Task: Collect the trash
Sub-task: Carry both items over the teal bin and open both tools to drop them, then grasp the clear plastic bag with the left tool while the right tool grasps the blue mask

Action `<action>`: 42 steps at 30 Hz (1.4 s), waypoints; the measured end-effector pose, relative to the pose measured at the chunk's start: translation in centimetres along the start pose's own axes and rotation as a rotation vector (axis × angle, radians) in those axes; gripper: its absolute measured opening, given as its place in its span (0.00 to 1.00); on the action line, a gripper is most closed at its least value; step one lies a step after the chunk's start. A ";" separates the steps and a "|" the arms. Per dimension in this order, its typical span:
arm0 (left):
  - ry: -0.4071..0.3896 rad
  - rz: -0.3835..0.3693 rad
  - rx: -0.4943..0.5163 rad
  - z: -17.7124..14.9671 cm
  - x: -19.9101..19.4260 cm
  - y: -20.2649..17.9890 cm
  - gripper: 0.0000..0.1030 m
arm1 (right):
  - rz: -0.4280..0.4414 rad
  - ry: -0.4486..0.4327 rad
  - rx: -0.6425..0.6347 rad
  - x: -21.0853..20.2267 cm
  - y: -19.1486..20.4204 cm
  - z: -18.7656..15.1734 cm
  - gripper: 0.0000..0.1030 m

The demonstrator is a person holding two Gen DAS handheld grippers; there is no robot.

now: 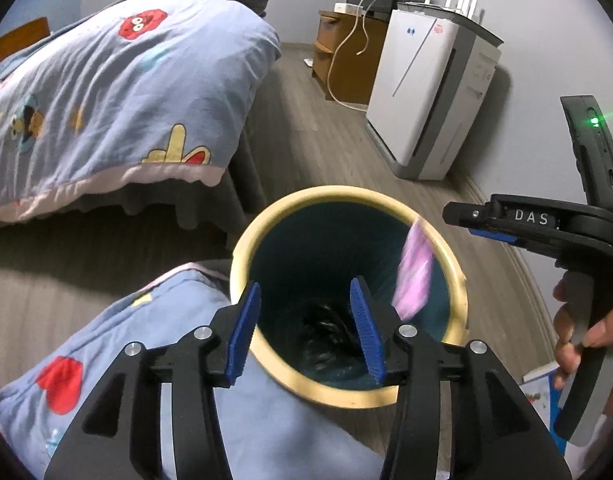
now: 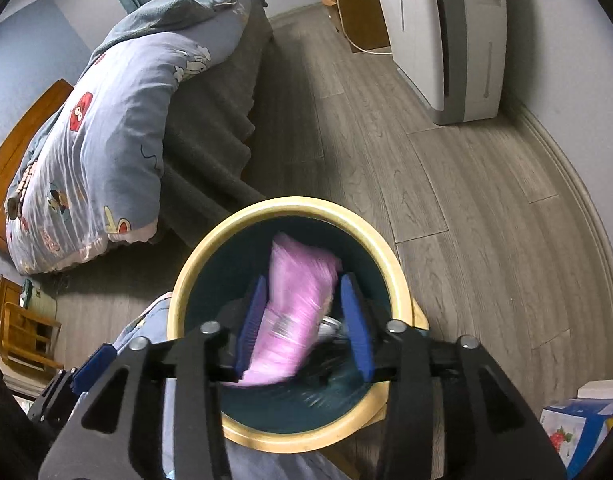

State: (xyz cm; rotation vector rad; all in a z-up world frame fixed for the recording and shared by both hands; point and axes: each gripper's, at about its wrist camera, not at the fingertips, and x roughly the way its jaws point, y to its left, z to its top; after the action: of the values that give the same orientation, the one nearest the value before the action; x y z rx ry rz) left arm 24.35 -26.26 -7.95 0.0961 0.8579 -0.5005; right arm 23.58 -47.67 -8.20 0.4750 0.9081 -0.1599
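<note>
A round bin with a yellow rim (image 1: 346,193) (image 2: 290,205) and a dark liner stands on the wood floor, with dark trash at its bottom. My left gripper (image 1: 306,286) hangs open over the bin's mouth with nothing between its blue pads. My right gripper (image 2: 304,280) is also above the bin, jaws apart. A pink plastic packet (image 2: 298,300) lies blurred between its pads, loose and not pinched. In the left wrist view the same packet (image 1: 414,272) is a blur at the bin's right inner side, below the right gripper (image 1: 460,222), which a hand (image 1: 586,332) holds.
A bed with a blue cartoon quilt (image 1: 118,92) fills the left, and a corner of quilt (image 1: 118,360) lies against the bin. A white air purifier (image 1: 430,92) and a wooden cabinet (image 1: 346,60) with a white cable stand by the wall. A printed box (image 2: 578,432) sits at the lower right.
</note>
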 end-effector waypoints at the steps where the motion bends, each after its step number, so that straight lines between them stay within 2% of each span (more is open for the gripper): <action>1: -0.002 0.009 -0.004 -0.1 -0.1 0.1 0.56 | 0.001 -0.001 0.002 0.0 0.0 0.0 0.51; 3: -0.009 0.024 -0.010 -0.3 -0.3 0.4 0.65 | 0.002 -0.002 0.003 -0.2 0.2 -0.1 0.56; 7: -0.029 0.072 -0.007 -0.6 -1.3 0.9 0.81 | -0.007 -0.023 -0.020 -1.1 0.9 -0.2 0.79; 11: -0.061 0.119 -0.010 -1.0 -3.9 1.8 0.88 | -0.022 -0.066 -0.037 -2.7 1.6 -0.2 0.94; 19: -0.124 0.207 -0.037 -3.1 -13.2 5.5 0.91 | 0.021 -0.115 -0.063 -7.0 4.5 -1.9 0.94; 25: -0.161 0.280 -0.086 -6.1 -20.1 8.7 0.92 | 0.064 -0.123 -0.120 -9.8 7.9 -5.2 0.94; 31: -0.166 0.352 -0.126 -10.2 -25.3 11.4 0.92 | 0.087 -0.084 -0.176 -11.0 10.9 -9.1 0.94; 35: -0.152 0.383 -0.154 -13.5 -27.1 12.4 0.92 | 0.111 -0.040 -0.210 -11.3 13.0 -12.0 0.94; 42: -0.067 0.394 -0.317 -20.3 -26.1 14.0 0.92 | 0.137 0.039 -0.202 -10.5 14.9 -15.9 0.94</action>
State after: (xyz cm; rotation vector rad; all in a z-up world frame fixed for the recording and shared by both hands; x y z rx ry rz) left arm 2.29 1.79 -3.47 -0.0425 0.8180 0.0037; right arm 10.65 -27.82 -3.27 0.3514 0.9160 0.0662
